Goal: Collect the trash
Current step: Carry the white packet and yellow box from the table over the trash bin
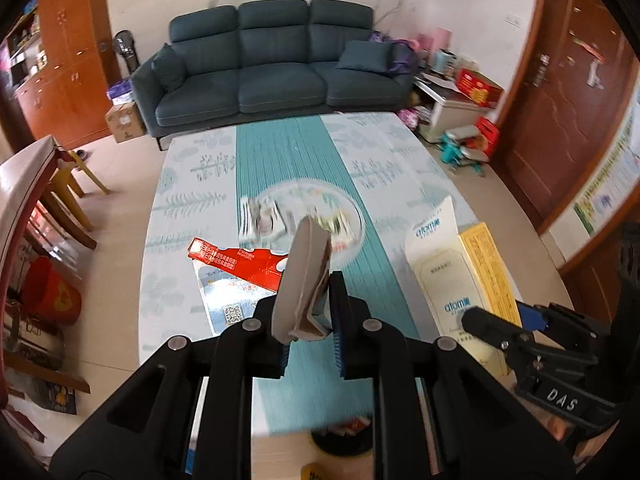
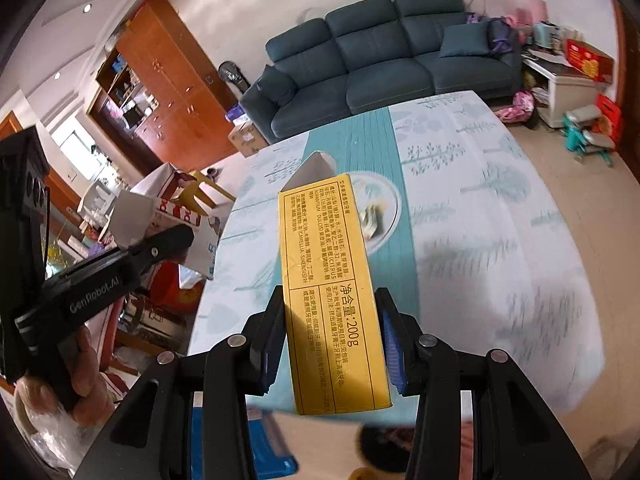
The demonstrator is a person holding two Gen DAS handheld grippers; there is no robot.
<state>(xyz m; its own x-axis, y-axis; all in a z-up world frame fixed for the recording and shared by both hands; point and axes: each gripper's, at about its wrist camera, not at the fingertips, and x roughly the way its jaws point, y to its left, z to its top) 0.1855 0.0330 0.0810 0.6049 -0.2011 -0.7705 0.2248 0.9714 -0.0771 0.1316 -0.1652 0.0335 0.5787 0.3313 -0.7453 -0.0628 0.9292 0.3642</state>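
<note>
We find both claws loaded and lifted above the counter: the left claw is nearly closed on a flattened grey-backed carton, and the right claw stands partly closed around a long yellow box, its pads against the box's sides. Left on the counter we note a small crumpled wrapper on the round white patch at the centre and, in the left view, a flattened red-and-white package on the near left. We judge collection partly done; no bin is clearly visible.
</note>
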